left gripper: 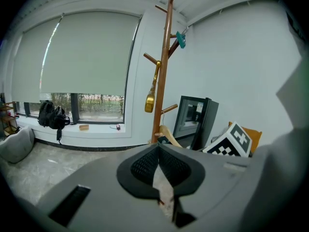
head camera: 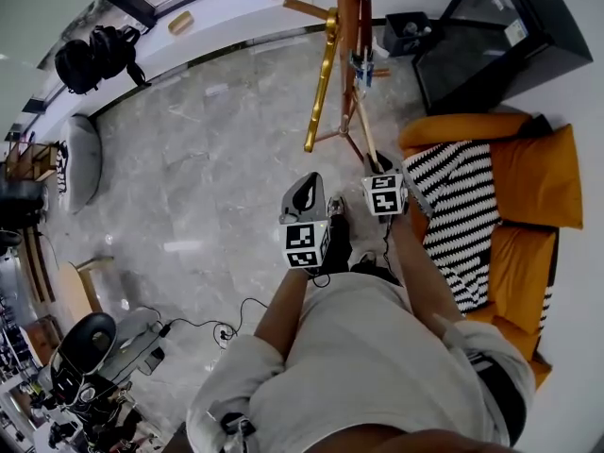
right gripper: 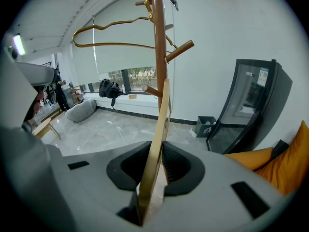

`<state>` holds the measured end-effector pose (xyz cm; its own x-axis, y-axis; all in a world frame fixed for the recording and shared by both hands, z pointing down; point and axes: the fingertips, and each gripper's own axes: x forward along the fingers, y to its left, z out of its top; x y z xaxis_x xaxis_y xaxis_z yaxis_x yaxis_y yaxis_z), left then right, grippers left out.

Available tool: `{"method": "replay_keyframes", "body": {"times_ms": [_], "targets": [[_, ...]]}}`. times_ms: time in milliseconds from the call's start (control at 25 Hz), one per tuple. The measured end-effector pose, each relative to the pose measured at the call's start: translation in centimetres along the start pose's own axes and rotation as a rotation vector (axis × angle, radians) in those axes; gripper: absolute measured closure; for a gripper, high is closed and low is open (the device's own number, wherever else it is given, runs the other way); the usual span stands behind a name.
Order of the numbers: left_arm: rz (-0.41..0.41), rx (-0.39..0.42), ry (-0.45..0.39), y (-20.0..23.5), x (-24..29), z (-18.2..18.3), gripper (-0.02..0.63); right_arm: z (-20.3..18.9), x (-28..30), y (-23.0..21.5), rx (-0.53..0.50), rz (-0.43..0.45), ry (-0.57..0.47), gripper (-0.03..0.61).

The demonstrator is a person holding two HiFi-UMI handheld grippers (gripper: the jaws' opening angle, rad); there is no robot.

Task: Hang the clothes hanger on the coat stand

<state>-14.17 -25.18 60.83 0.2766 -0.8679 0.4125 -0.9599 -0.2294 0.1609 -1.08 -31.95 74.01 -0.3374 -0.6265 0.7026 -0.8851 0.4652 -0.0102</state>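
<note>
Person's pale shirt (head camera: 377, 347) nearest, both forearms stretched forward and close together, ahead of the knees

Left gripper (head camera: 305, 192) slightly lower in the head view, pointing at the floor ahead. In its own view the left gripper (left gripper: 157, 148) has its tips together, nothing between them

Right gripper (head camera: 379, 170) just beside it, angled up. The right gripper (right gripper: 159, 151) is clamped on the clothes hanger (right gripper: 161, 115), a pale wooden strip rising edge-on from between the jaws. From above, the hanger (head camera: 363, 130) reaches toward the foot of the coat stand (head camera: 349, 17); touching the pole or just beside it, cannot tell

Small black bin (head camera: 408, 31) behind the stand by the wall, holding a few small items, too small to name. Black glass-door cabinet (head camera: 491, 36) beside it

Only the right gripper view shows a gold wire hanger (right gripper: 116, 37) on an upper peg of the stand (right gripper: 158, 42). Only the left gripper view shows a teal tag (left gripper: 180, 39) high on the stand (left gripper: 163, 81), and a backpack (left gripper: 50, 115) on the windowsill

Orange sofa (head camera: 538, 177) with a striped cushion (head camera: 462, 215) at the person's right
</note>
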Motion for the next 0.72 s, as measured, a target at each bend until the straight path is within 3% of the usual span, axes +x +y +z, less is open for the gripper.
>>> {"method": "replay_keyframes", "body": {"times_ms": [400, 720], "targets": [[0.032, -0.011, -0.006, 0.7, -0.3, -0.4, 0.604, 0.0, 0.3, 0.9, 0.016, 0.041, 0.007, 0.502], [0.031, -0.012, -0.015, 0.0, -0.5, 0.0, 0.604, 1.6, -0.6, 1.4, 0.025, 0.095, -0.054, 0.451]]}}
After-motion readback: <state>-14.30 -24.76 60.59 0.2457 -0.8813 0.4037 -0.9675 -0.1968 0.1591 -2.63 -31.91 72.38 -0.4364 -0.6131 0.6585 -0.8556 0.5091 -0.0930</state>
